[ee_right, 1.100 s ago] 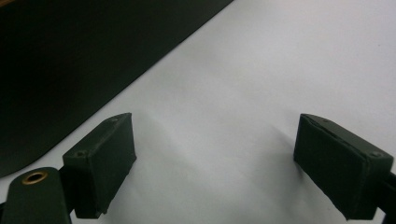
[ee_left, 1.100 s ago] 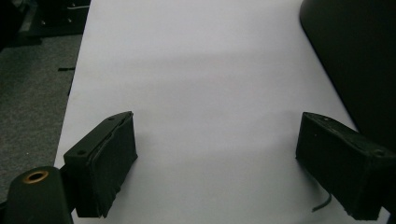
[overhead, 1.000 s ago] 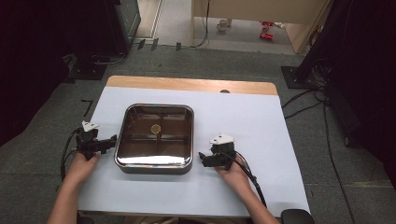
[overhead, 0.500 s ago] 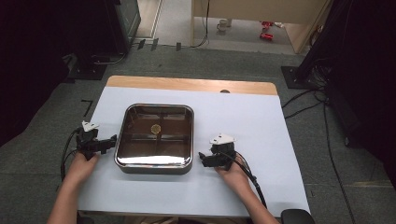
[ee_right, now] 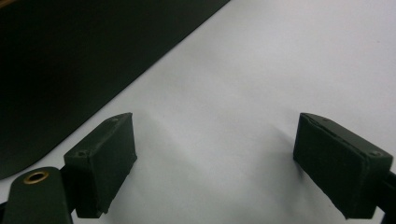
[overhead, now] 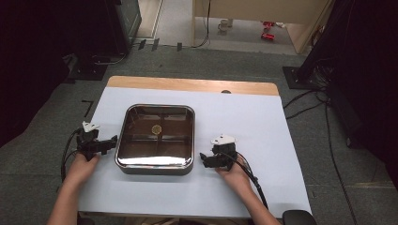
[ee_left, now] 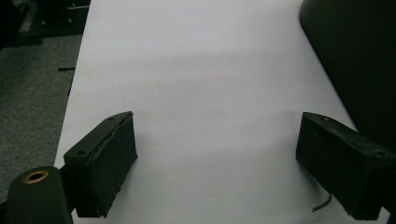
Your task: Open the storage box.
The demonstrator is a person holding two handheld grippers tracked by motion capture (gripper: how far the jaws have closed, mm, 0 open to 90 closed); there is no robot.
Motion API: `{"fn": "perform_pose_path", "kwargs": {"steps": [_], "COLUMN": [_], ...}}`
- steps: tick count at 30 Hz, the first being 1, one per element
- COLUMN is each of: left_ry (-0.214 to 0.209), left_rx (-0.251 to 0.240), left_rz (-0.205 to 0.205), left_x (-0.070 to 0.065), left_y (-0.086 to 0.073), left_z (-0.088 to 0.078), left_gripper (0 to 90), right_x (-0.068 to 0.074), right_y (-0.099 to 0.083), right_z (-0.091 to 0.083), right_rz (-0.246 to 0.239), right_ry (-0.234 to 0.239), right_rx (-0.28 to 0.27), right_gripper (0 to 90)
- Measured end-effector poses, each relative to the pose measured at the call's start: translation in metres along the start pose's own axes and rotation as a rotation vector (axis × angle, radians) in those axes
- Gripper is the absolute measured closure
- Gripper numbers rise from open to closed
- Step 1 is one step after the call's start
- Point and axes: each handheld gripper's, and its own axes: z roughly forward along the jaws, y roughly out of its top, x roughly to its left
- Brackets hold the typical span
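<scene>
Pan [overhead: 156,138], square and shiny steel with rounded corners, sits on the white sheet [overhead: 263,126] that covers the bench [overhead: 187,85], a little left of the sheet's middle. Something small, round and golden [overhead: 156,129] lies inside it near the far wall; what it is cannot be told. The left hand-held gripper [overhead: 111,140] rests on the sheet just beside the pan's left wall, jaws pointing at it and spread wide with nothing between them; in the left gripper view [ee_left: 215,163] the pan's dark side [ee_left: 359,60] stands at the right. The right hand-held gripper [overhead: 202,159] lies near the pan's near right corner, jaws likewise spread and empty; in the right gripper view [ee_right: 212,161] the pan [ee_right: 70,65] looms dark at the upper left. A person's hands hold both from the near edge. Grey carpet [overhead: 56,126] surrounds the bench.
</scene>
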Motion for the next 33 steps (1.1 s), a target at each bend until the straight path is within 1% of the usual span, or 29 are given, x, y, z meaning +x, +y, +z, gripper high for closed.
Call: {"fn": "perform_pose_path", "kwargs": {"steps": [5,9,11,13,14,16,17,18,19,20,25,28,30,33], "left_ry": [0.0,0.0,0.0,0.0,0.0,0.001,0.0,0.001,0.001,0.001,0.001,0.001,0.001,0.001], "left_rx": [0.0,0.0,0.0,0.0,0.0,0.0,0.0,0.0,0.0,0.0,0.0,0.0,0.001,0.0], "left_rz": [0.0,0.0,0.001,0.0,0.001,0.001,0.001,0.001,0.001,0.001,0.002,0.002,0.002,0.002], "left_x": [0.0,0.0,0.0,0.0,0.0,0.0,0.0,0.0,0.0,0.0,0.0,0.0,0.0,0.0], "left_y": [0.0,0.0,0.0,0.0,0.0,0.0,0.0,0.0,0.0,0.0,0.0,0.0,0.0,0.0], "left_z": [0.0,0.0,0.0,0.0,0.0,0.0,0.0,0.0,0.0,0.0,0.0,0.0,0.0,0.0], "left_gripper": [12.1,12.1,12.1,12.1,12.1,12.1,12.2,12.2,12.2,12.2,12.2,12.2,12.2,12.2], "right_x": [0.001,0.0,0.0,0.0,0.0,0.0,0.0,0.0,0.0,0.0,0.002,0.003,0.005,0.006], "right_y": [0.0,0.001,0.003,0.004,0.006,0.006,0.007,0.007,0.007,0.008,0.014,0.016,0.018,0.021], "right_z": [0.0,-0.002,-0.003,-0.004,-0.005,-0.005,-0.006,-0.007,-0.007,-0.009,-0.016,-0.02,-0.022,-0.024], "right_rz": [0.005,0.004,0.0,0.0,-0.007,-0.008,-0.012,-0.007,-0.007,0.002,0.004,0.01,0.001,-0.011], "right_ry": [-0.002,0.001,0.006,0.007,0.013,0.015,0.023,0.031,0.031,0.054,0.089,0.119,0.129,0.137], "right_rx": [0.003,0.017,0.038,0.043,0.062,0.066,0.073,0.073,0.073,0.077,0.065,0.068,0.061,0.066], "right_gripper": [13.1,14.7,16.9,17.4,18.7,19.3,21.7,23.1,23.1,24.9,26.7,26.8,26.8,26.8]}}
